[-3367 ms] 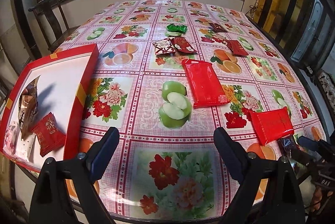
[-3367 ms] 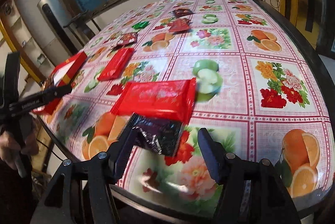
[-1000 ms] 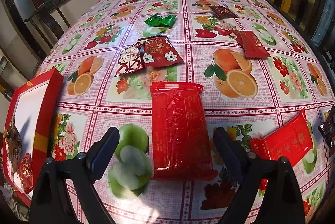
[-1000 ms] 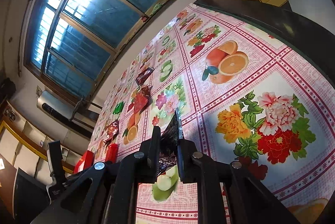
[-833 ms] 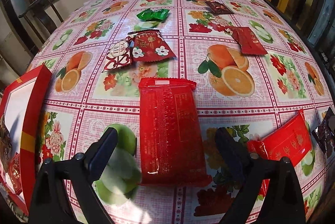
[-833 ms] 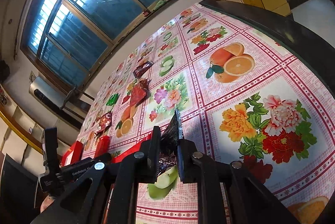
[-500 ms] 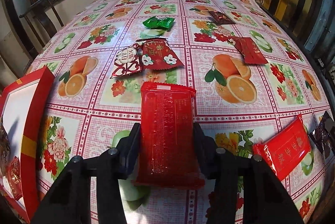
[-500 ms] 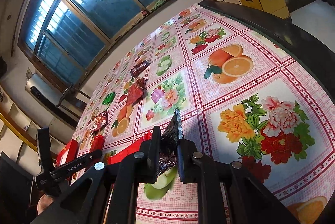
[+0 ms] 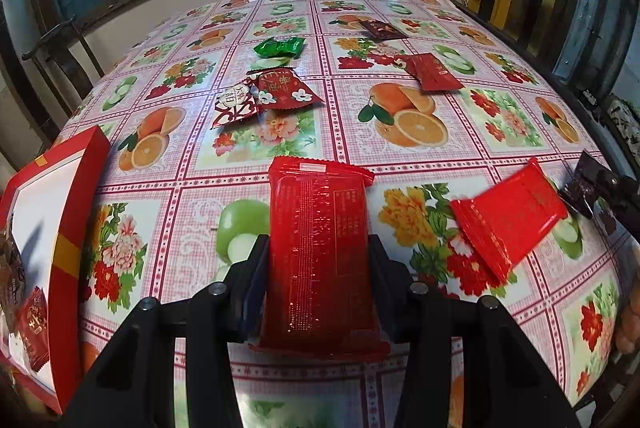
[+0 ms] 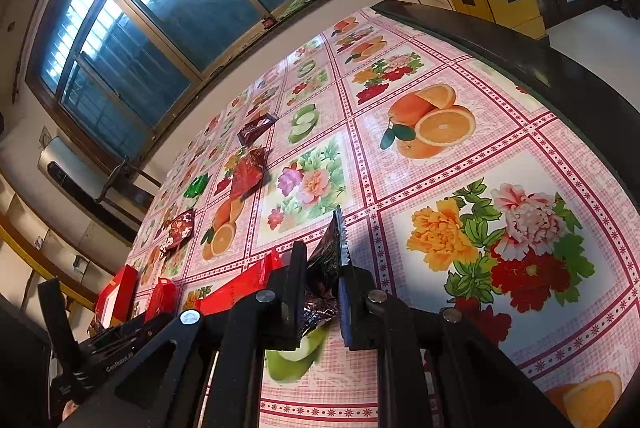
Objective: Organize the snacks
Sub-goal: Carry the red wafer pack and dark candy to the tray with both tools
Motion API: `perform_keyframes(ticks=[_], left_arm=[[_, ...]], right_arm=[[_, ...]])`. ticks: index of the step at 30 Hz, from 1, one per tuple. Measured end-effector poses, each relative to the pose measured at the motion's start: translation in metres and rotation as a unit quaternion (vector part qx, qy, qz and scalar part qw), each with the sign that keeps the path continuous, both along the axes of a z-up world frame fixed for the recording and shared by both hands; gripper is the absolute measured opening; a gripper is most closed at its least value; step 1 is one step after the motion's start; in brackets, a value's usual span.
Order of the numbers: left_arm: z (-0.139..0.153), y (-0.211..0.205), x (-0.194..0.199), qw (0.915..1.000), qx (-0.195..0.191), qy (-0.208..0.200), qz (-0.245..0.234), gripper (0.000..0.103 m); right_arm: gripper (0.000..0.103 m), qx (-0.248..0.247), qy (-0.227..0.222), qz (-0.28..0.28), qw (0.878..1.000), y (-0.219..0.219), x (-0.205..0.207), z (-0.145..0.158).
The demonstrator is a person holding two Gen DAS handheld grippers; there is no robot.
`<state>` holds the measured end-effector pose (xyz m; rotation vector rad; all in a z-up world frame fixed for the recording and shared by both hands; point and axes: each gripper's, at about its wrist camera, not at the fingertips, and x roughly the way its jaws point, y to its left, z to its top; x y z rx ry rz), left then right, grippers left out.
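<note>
Red packet (image 9: 318,260) in left gripper (image 9: 318,264), dark wrapper (image 10: 326,268) (crinkled) in right gripper (image 10: 322,292)

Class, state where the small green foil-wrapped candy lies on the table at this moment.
In the left wrist view the small green foil-wrapped candy lies far up the fruit-print tablecloth, just beyond the two overlapping red patterned sachets.

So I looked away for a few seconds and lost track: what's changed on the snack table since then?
The left gripper moved forward over the long red packet and shut on it. The right gripper shut on the dark wrapper and lifted it off the tablecloth. The red box and far snacks stayed put.
</note>
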<state>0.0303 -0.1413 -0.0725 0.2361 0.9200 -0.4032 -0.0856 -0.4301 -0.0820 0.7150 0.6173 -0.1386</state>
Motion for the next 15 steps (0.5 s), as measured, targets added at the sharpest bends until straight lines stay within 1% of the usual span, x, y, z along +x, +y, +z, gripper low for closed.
perform_keyframes(ticks=[5, 7, 9, 11, 13, 15], left_arm=[[0.010, 0.018, -0.026, 0.9997, -0.010, -0.018, -0.011, 0.046], [0.012, 0.030, -0.031, 0.9996, -0.019, -0.019, -0.007, 0.046], [0.016, 0.045, -0.035, 0.9993, -0.029, -0.022, 0.004, 0.046], [0.023, 0.063, -0.035, 0.9986, -0.039, -0.030, 0.019, 0.046], [0.032, 0.083, -0.034, 0.9970, -0.051, -0.043, 0.041, 0.046], [0.041, 0.106, -0.033, 0.9945, -0.058, -0.058, 0.066, 0.046]], right_arm=[[0.014, -0.006, -0.006, -0.007, 1.000, 0.006, -0.007, 0.003], [0.014, 0.005, -0.023, 0.000, 1.000, 0.011, -0.012, 0.004], [0.014, 0.031, -0.045, 0.007, 0.998, 0.019, -0.018, 0.004], [0.014, 0.046, -0.058, 0.030, 0.997, 0.034, -0.017, 0.007], [0.014, 0.036, -0.061, 0.056, 0.996, 0.057, -0.008, 0.016], [0.014, 0.045, -0.071, 0.092, 0.992, 0.083, 0.006, 0.026]])
